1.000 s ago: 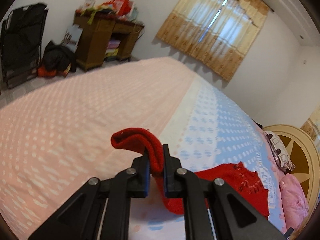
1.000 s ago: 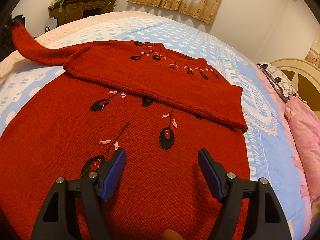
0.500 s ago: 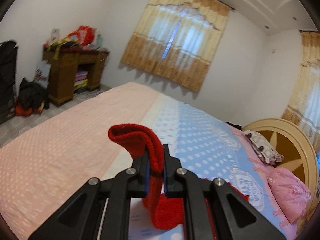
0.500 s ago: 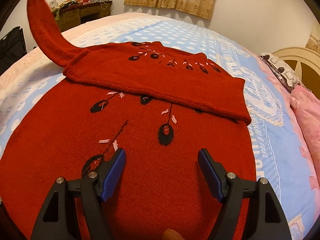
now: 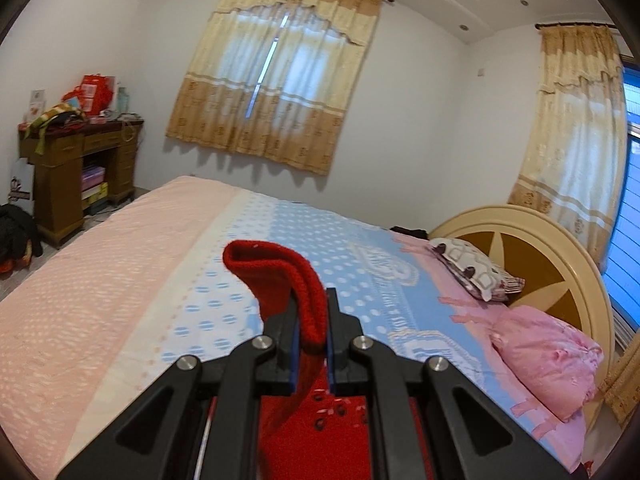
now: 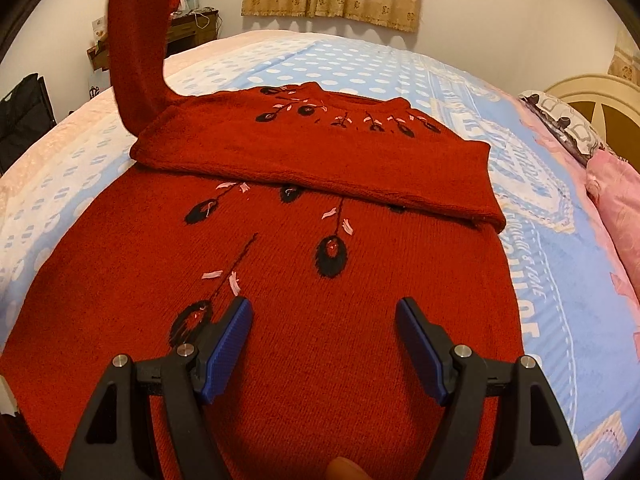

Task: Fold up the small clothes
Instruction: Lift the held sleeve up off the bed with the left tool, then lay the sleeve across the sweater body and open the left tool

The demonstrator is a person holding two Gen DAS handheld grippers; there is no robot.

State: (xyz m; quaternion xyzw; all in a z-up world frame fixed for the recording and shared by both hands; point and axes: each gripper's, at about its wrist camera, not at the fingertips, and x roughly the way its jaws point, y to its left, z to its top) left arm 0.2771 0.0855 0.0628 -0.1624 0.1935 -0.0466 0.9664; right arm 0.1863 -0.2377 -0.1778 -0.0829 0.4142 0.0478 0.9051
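Pinching the ribbed cuff of a red knitted sweater sleeve (image 5: 276, 276), the left gripper (image 5: 312, 320) has its black jaws pressed together on the wool, with the cuff curling over to the upper left of the fingertips. From the right wrist view, that same sleeve rises as a tall red column at the upper left of the frame, lifted clear of the bed, so it reads as being carried up and over in order to be laid across the body of the garment.

The red knitted sweater with black and pink embroidered flowers (image 6: 280, 340) lies flat on the blue and pink dotted bedsheet (image 6: 400, 68), filling the centre and lower part of the right wrist view. A folded band of red knit already lies across the chest, just below the neckline, running from centre left to centre right, which suggests the other sleeve has been folded in.

The right gripper (image 6: 324, 344) hovers over the lower middle of the sweater with its blue-padded jaws spread wide and nothing between them. Whether its tips touch the knit cannot be told. It looks placed there to steady the body while the sleeve is moved.

At the lower edge of that view a fingertip (image 6: 344, 472) shows. A pink pillow (image 5: 548, 364) sits at the right, beside the cream headboard (image 5: 560, 248).
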